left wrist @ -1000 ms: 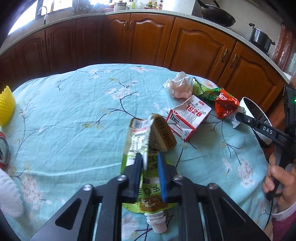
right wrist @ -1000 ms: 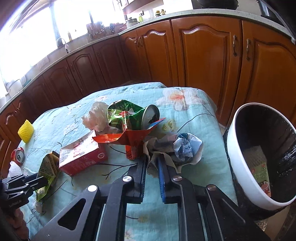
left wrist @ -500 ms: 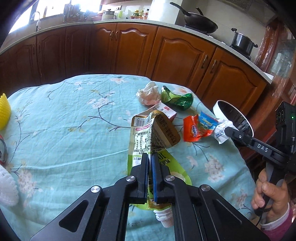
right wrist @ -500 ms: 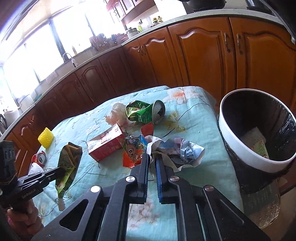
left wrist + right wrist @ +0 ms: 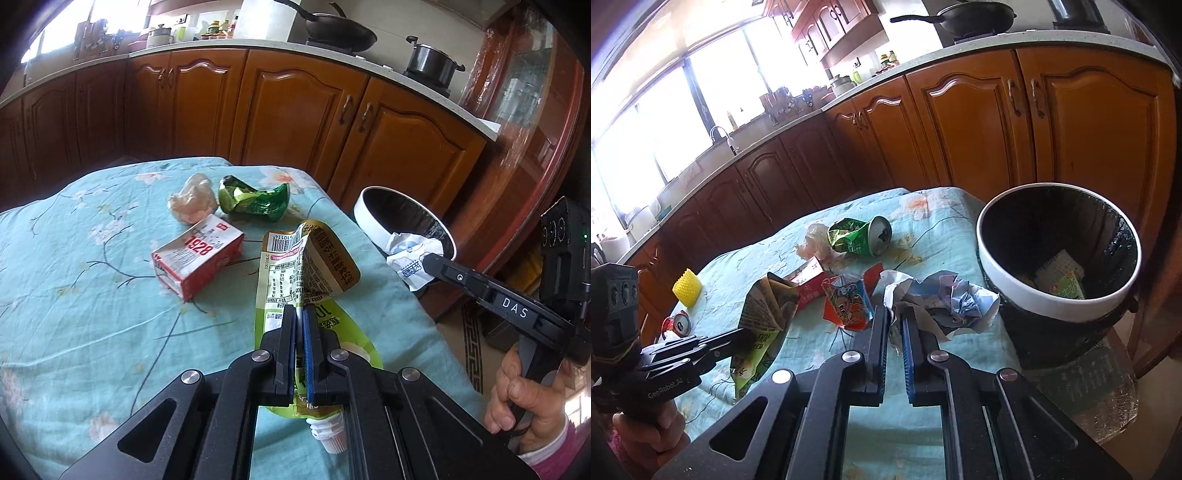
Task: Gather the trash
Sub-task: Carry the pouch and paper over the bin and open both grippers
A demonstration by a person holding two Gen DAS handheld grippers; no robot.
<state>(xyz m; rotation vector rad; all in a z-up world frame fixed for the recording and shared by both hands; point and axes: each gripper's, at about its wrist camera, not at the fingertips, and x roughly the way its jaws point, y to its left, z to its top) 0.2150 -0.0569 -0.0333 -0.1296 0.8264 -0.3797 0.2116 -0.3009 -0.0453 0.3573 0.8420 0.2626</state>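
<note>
My left gripper (image 5: 300,312) is shut on a green and gold drink pouch (image 5: 306,266) and holds it above the table; the pouch also shows in the right wrist view (image 5: 764,314). My right gripper (image 5: 894,314) is shut on crumpled white wrappers (image 5: 945,299) with an orange snack bag (image 5: 847,302) hanging beside them, close to the bin (image 5: 1027,295). In the left wrist view the right gripper (image 5: 428,260) holds the white wrapper (image 5: 406,254) at the bin's rim (image 5: 364,206). The bin holds some packets.
On the blue flowered tablecloth (image 5: 92,295) lie a red and white carton (image 5: 195,254), a crushed green can (image 5: 255,199) and a pink wad (image 5: 192,199). A yellow cup (image 5: 687,288) and a red can (image 5: 676,323) sit at the far side. Wooden cabinets stand behind.
Both grippers have risen and swung toward the bin with their trash. The left jaws closed tight on the pouch. The orange bag has left the table with the right gripper.
</note>
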